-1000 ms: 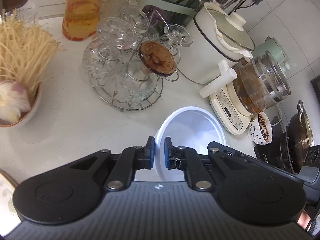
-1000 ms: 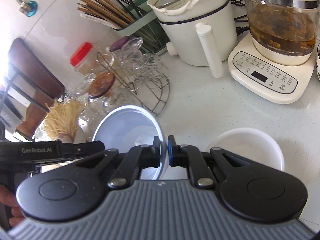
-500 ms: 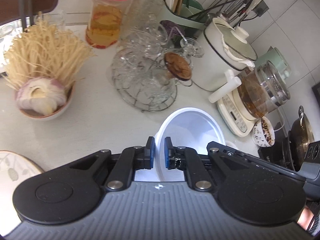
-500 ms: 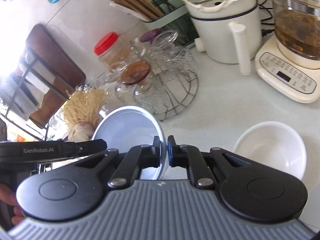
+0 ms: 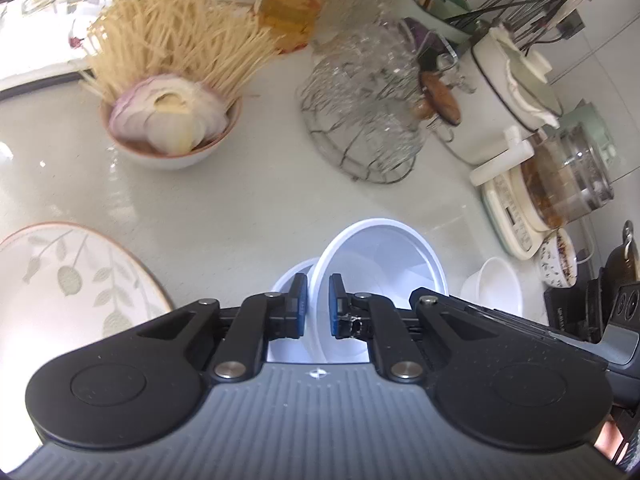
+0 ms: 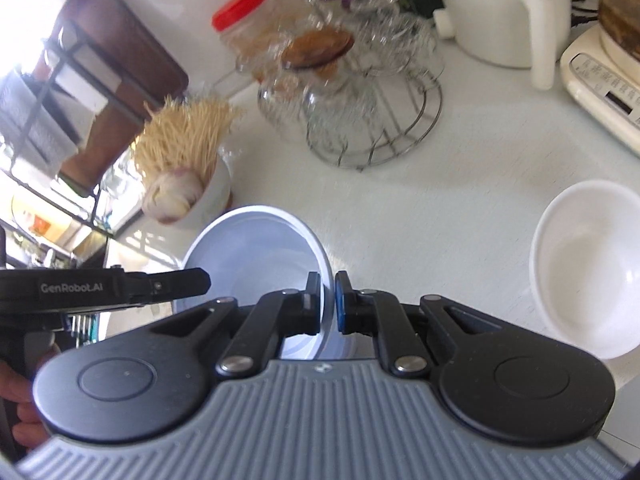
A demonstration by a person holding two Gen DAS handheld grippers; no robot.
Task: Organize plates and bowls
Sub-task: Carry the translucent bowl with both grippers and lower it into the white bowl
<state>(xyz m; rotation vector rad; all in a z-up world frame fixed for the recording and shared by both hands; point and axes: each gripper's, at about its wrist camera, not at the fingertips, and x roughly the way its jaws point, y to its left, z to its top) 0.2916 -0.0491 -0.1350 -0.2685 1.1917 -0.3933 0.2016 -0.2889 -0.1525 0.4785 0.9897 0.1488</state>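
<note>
Left wrist view: the left gripper [image 5: 318,306] has its fingers clamped on the rim of a white bowl [image 5: 384,264], held tilted above the pale counter [image 5: 248,200]. A second bowl edge [image 5: 290,278] shows just behind it. Open counter lies ahead; a leaf-patterned plate [image 5: 68,280] sits to the left and a small white bowl [image 5: 494,284] to the right. Farther off stand an onion bowl [image 5: 172,128] and a wire glass rack [image 5: 364,120].

In the right wrist view, the right gripper [image 6: 328,302] pinches a bluish-white bowl [image 6: 256,256] by its rim, with an empty bowl [image 6: 588,268] on the counter at right. The other tool's arm [image 6: 104,290] reads "GenRobot.AI".
</note>
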